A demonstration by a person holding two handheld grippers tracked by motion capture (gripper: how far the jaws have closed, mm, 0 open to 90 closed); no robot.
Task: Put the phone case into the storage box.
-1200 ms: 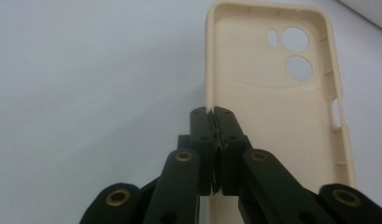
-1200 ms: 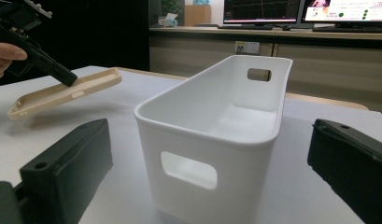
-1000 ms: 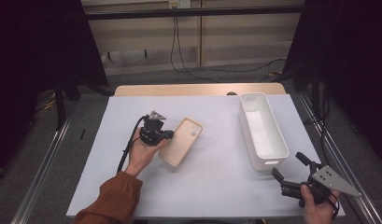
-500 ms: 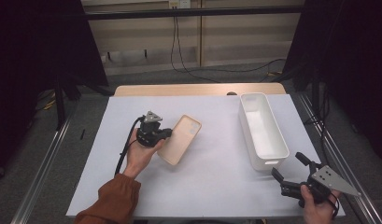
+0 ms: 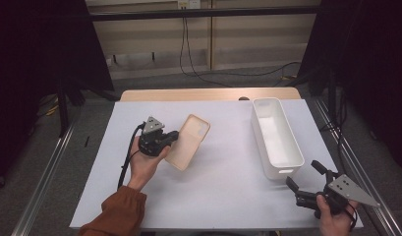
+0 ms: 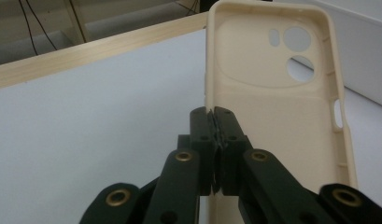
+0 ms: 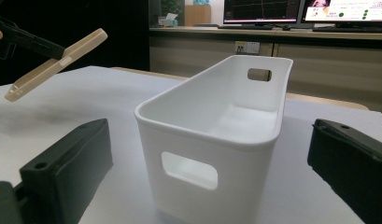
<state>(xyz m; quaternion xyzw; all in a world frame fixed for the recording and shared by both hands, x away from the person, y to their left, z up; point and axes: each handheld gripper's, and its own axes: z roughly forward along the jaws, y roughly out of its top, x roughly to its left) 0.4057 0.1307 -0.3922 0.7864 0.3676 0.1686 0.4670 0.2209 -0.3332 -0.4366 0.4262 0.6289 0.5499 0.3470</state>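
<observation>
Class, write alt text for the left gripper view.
Two black fingers pinch the side wall of a beige phone case, its hollow inside facing the camera. Behind lie a white table and its wooden edge.

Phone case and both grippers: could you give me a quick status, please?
Left gripper shut on case edge, case lifted off the mat. Right gripper open, near the bin. Nothing between case and bin.

High view: fixed overhead, facing forward and down over the white table (image 5: 213, 196), far off. Left gripper view: rides along its jaws, very close to the phone case (image 6: 272, 116). Right gripper view: low, near table level, facing the white bin (image 7: 212, 135). All 3 share case and tabletop.
</observation>
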